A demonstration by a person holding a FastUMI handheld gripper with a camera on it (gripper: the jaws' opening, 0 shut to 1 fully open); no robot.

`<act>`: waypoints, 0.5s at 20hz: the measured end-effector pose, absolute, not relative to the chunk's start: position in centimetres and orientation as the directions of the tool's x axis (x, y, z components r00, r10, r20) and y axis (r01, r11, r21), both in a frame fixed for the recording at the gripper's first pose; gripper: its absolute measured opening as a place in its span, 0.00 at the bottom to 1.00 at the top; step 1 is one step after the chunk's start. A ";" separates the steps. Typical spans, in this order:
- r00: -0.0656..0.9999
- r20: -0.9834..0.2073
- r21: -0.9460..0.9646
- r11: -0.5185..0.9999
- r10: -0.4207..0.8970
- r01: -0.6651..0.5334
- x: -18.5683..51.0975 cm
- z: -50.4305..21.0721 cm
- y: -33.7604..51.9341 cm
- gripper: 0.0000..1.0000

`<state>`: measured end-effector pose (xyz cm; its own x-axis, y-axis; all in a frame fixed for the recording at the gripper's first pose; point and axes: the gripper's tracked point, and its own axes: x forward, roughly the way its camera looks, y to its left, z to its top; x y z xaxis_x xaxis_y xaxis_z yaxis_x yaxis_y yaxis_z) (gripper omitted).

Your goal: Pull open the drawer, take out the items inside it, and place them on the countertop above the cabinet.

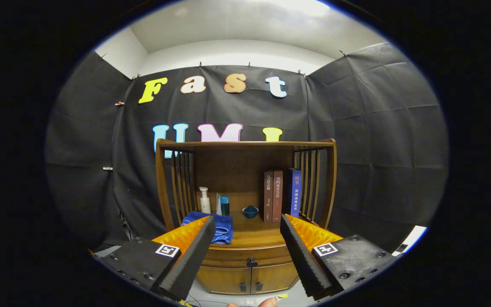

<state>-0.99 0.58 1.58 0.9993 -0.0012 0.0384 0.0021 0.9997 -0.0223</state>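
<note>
Item: wooden cabinet (245, 187), standing against the black cloth wall, straight ahead of the gripper (247, 236) and beyond its fingers. Upper part: an open shelf bay with slatted sides and a flat top board. Countertop (254, 232): smooth brown wood, running from the bay's back panel to a rounded front edge. Drawer (245, 256): a shallow curved front just under the countertop, shut, with one small dark knob (252, 262) at its middle; contents hidden. Below it, two small doors (247, 279), each with a dark pull near the centre seam. On the countertop, left to right: a folded blue towel (218, 226) at the near left corner, a white pump bottle (204, 200), a pale tube and a teal bottle (225, 205) further back, a small dark blue bowl (250, 211) near the middle, and three upright books (281, 194) at the right against the slats. Open room: the near middle and right of the countertop are bare wood. Gripper fingers: spread wide apart, holding nothing, the drawer knob lying between them and further off. A fingertip (268, 302) shows at the near edge, below the fingers.
</note>
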 end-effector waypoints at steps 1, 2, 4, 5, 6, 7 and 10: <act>0.999 0.041 -0.024 1.000 0.001 -0.001 -1.0 1.7 0.7 0.98; 0.999 0.041 -0.024 1.000 0.001 0.000 -1.0 1.6 0.7 0.98; 0.999 0.036 -0.021 1.000 -0.003 0.004 -0.9 1.4 0.6 0.98; 0.999 0.032 -0.017 1.000 -0.001 0.002 -0.9 1.2 0.7 0.98; 1.000 0.030 -0.013 1.000 0.000 0.000 -0.8 1.2 0.7 0.98; 1.000 0.030 -0.013 1.000 0.002 -0.002 -0.9 1.1 0.7 0.98; 0.999 0.031 -0.024 1.000 0.018 -0.017 -0.9 0.8 1.2 0.98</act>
